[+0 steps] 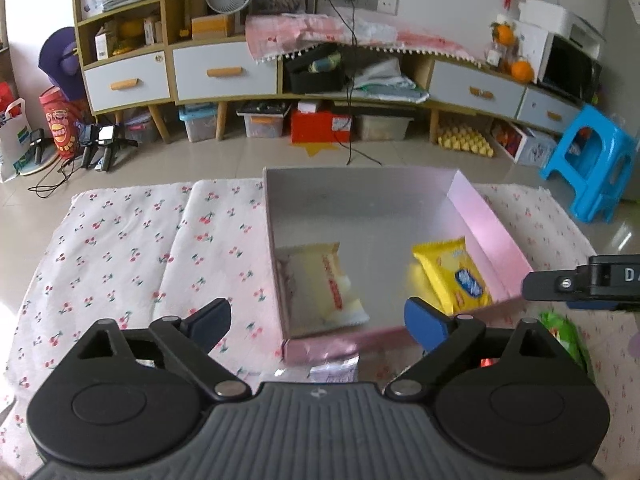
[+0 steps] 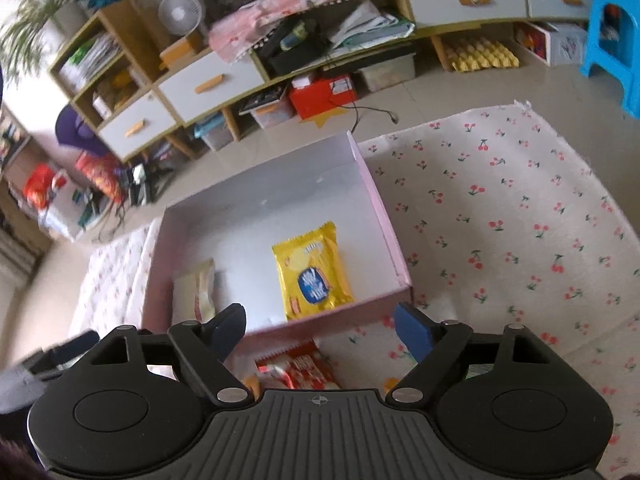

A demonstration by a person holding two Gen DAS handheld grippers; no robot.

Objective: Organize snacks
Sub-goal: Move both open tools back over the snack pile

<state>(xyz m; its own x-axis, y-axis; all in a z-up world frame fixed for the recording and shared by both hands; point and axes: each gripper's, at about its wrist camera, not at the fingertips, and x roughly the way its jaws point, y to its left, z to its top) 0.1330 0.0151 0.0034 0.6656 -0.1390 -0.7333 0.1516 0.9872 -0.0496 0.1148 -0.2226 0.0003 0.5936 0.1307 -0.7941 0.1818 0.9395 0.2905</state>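
A pink box [image 1: 486,216] with a pale grey inside sits open on a surface [image 1: 120,240] covered by a white cloth printed with red cherries. Two snack packets lie on the floor of the box, well apart from each other. A cream packet [image 1: 332,280] with a red stripe lies against the left wall, near the front. A yellow packet [image 1: 452,276] with a blue oval label lies toward the right wall, its lower end close to the front right corner.

The left gripper [image 1: 318,320] hangs above the near edge of the box, tilted downward, its jaws spread wide and nothing between them. The right gripper [image 2: 320,324] is likewise angled down over the front wall of the box, jaws wide apart and empty; in the left wrist view, part of it reaches in from the right edge of the picture.

More snacks lie on the cloth outside the box, just in front of its near wall: a red and white packet [image 2: 304,368] under the right gripper, a silvery wrapper [image 1: 334,370] under the left one, and a green packet [image 1: 564,332] off to the right. Beyond the surface stand a low cabinet [image 1: 224,72] with white drawers and a blue stool [image 1: 592,160] on the tiled floor.
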